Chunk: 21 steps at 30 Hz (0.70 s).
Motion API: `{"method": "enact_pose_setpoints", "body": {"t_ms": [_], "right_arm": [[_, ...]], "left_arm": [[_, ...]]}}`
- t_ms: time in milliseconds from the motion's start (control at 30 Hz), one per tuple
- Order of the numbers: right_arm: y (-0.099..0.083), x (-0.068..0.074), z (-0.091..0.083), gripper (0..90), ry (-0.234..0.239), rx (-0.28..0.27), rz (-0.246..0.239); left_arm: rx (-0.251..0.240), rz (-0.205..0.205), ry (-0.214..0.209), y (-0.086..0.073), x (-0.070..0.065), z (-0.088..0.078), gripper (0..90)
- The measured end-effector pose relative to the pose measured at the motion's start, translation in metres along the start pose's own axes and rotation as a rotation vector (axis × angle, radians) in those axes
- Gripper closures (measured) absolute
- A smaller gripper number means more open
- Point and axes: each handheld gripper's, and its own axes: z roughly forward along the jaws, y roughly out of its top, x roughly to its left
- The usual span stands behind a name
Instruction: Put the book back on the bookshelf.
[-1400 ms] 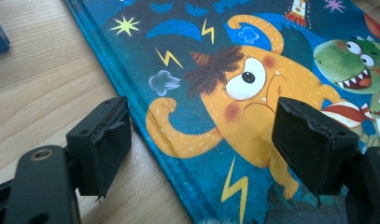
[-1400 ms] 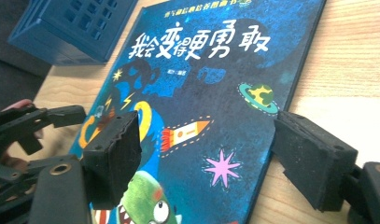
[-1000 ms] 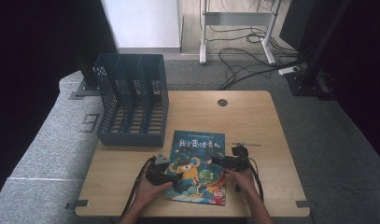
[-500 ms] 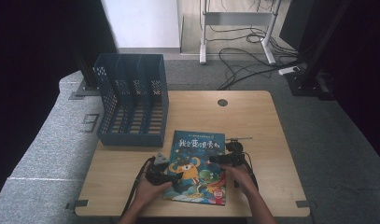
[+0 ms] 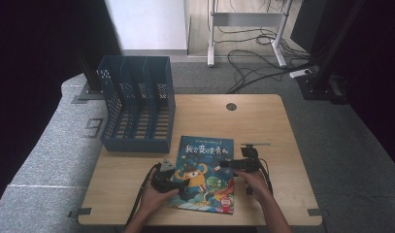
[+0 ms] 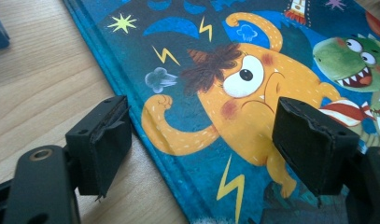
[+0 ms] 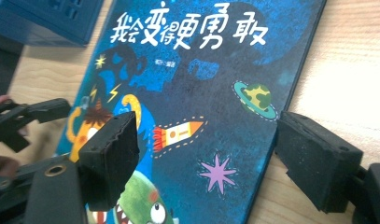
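Both grippers, left point(image 5: 185, 183) and right point(image 5: 223, 164), gape wide astride book point(image 5: 205, 170) edges, grasping nothing. Risk: flat book slides on table point(image 5: 263, 121), jaws skid off thin cover.

You've got the book point(image 5: 205, 172) lying flat on the table point(image 5: 263, 121), near its front edge, and behind it to the left stands the file rack point(image 5: 137, 104), its front wall just beside the book's far left corner. Your left gripper point(image 5: 178, 183) sits over the book's left edge, one jaw above the table and one above the cover. Your right gripper point(image 5: 229, 164) sits at the book's right edge, straddling it the same way. The round hole point(image 5: 231, 106) lies well behind the book
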Motion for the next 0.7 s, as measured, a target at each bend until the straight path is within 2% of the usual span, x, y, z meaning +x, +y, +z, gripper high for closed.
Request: {"method": "enact_pose_setpoints", "body": {"t_ms": [167,233,400,500,700], "right_arm": [[0.000,-0.006,-0.004,21.8,0.075,-0.003,0.045],[0.001,-0.007,-0.005,21.8,0.092,-0.009,0.052],[0.002,-0.008,-0.008,22.0,0.118,-0.019,0.061],[0.003,-0.008,-0.010,22.5,0.128,-0.020,0.050],[0.003,-0.006,-0.011,23.5,0.120,-0.029,0.035]], "left_arm": [[-0.006,-0.005,0.004,-0.001,0.001,0.000,19.4],[-0.006,-0.004,0.004,-0.001,0.001,0.000,19.3],[-0.008,-0.012,-0.001,-0.001,0.002,-0.001,19.1],[-0.012,-0.017,-0.006,-0.001,0.002,-0.001,19.1],[-0.013,-0.013,-0.010,-0.001,0.003,-0.001,19.1]]}}
